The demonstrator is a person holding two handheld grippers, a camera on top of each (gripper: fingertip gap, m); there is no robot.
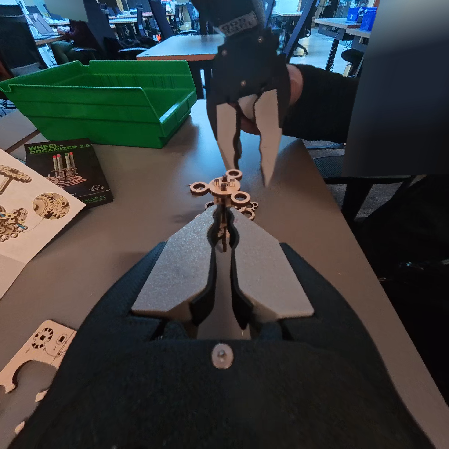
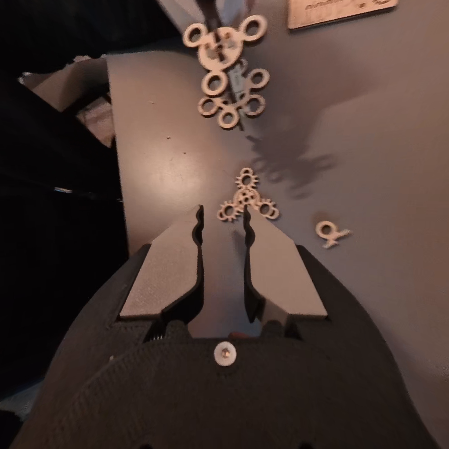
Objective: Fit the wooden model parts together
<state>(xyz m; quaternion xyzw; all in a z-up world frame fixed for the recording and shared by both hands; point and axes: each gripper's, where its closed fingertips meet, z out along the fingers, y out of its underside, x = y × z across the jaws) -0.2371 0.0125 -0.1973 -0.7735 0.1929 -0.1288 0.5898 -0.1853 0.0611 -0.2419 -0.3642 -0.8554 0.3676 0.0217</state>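
Pale ringed wooden model (image 1: 222,194) sits pinched in left tongs (image 1: 222,213); right tongs (image 2: 222,211) gape empty.

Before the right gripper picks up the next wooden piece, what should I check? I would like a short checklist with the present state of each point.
1. Left gripper shut on the wooden assembly: ok, its fingers close around the stem.
2. Right gripper open and empty: ok, there is a clear gap between the fingers.
3. Three-lobed gear piece free on the table: ok, it lies flat just ahead of the right fingertips.
4. Right gripper centred on that piece: not ok, the piece sits toward the one finger, not in the gap.
5. Small ring piece out of the way: ok, it lies apart, to the side.
6. Assembly fully seated on its stem: cannot tell, the view is blurred.
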